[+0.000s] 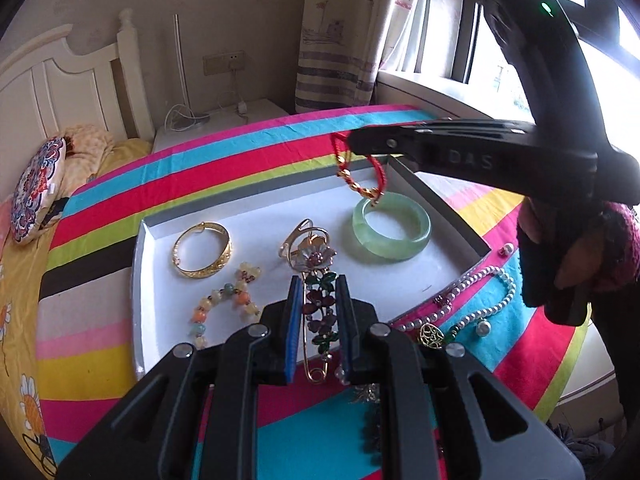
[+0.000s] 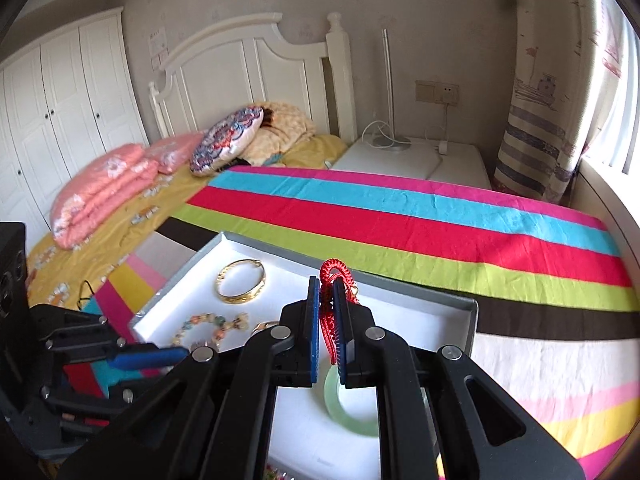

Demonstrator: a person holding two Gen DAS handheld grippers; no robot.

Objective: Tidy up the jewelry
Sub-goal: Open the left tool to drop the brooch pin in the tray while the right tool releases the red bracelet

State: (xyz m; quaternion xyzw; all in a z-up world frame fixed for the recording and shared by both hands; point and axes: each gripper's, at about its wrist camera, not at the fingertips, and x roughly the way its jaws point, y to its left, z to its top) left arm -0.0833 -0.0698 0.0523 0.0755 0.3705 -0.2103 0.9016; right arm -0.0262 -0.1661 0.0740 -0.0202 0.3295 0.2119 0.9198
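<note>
In the left wrist view, my left gripper (image 1: 319, 280) is shut on a long flower brooch (image 1: 316, 304) with a gold pin, its flower head over the white tray (image 1: 160, 240). My right gripper (image 1: 354, 142) comes in from the right, shut on a red cord bracelet (image 1: 340, 156) with gold beads. The bracelet dangles over a green jade bangle (image 1: 392, 228) in the tray. The right wrist view shows the red cord bracelet (image 2: 330, 276) pinched in my right gripper (image 2: 326, 282), the jade bangle (image 2: 348, 412) below it, and my left gripper (image 2: 160, 356) at lower left.
A gold bangle (image 1: 202, 250) and a pastel bead bracelet (image 1: 224, 304) lie in the tray. A pearl necklace (image 1: 472, 300) and a gold filigree pendant (image 1: 431, 336) rest on the striped cloth (image 1: 240, 152) right of the tray. A bed with pillows (image 2: 224, 140) stands behind.
</note>
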